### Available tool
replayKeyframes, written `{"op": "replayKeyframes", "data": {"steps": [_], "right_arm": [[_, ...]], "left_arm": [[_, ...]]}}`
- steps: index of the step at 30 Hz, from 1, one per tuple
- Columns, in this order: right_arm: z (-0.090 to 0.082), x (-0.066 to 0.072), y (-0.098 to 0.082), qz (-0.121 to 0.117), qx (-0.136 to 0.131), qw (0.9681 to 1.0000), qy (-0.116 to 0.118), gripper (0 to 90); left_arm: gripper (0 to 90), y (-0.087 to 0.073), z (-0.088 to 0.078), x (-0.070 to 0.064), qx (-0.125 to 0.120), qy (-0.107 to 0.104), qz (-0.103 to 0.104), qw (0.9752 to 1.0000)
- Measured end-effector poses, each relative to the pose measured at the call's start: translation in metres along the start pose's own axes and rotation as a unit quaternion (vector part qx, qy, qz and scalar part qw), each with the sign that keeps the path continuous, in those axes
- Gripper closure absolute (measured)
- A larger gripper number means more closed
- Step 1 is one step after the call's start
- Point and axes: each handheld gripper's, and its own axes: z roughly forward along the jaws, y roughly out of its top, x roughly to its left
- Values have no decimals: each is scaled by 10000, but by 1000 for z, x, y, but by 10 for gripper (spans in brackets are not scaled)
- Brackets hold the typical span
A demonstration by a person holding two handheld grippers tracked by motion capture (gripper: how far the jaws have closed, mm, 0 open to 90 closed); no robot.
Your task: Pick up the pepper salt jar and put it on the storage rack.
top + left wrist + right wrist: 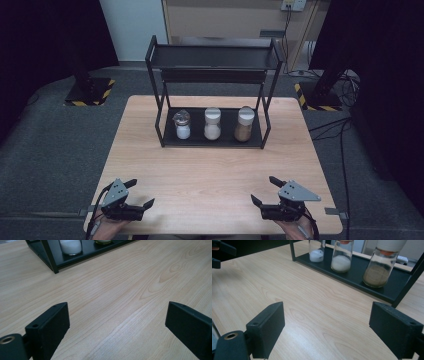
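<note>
Left hand-held gripper (136,194): lower left of the high view, jaws spread, nothing between them.
Right hand-held gripper (263,190): lower right, jaws spread and empty.
Jars: small jar (182,125), white-powder jar (212,124) and brown-powder jar (244,124) stand in a row on the rack (212,142) at the frame's centre.
Progress: judging by this, nothing is grasped yet; reaching and picking remain.
Table (215,170): bare wood between grippers and rack.

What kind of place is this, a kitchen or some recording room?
Probably a recording room or lab, not a kitchen. The table with its spice rack stands on grey carpet, dark curtains hang at both sides, and stand bases marked with hazard stripes sit on the floor.
</note>
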Motion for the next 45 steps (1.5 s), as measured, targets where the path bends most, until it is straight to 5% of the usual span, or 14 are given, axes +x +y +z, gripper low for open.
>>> {"op": "replayKeyframes", "data": {"steps": [16,32,45], "right_arm": [[-12,-6,-16,145,-84,9999,41,128],[-18,-14,-28,-33,-208,9990,-395,130],[-25,-26,-36,362,-393,9978,-383,129]], "left_arm": [[44,-1,-1,0,-36,-16,5,10000],[44,-6,-6,2,-234,51,-90,9997],[44,-8,-7,4,-304,71,-156,9994]]}}
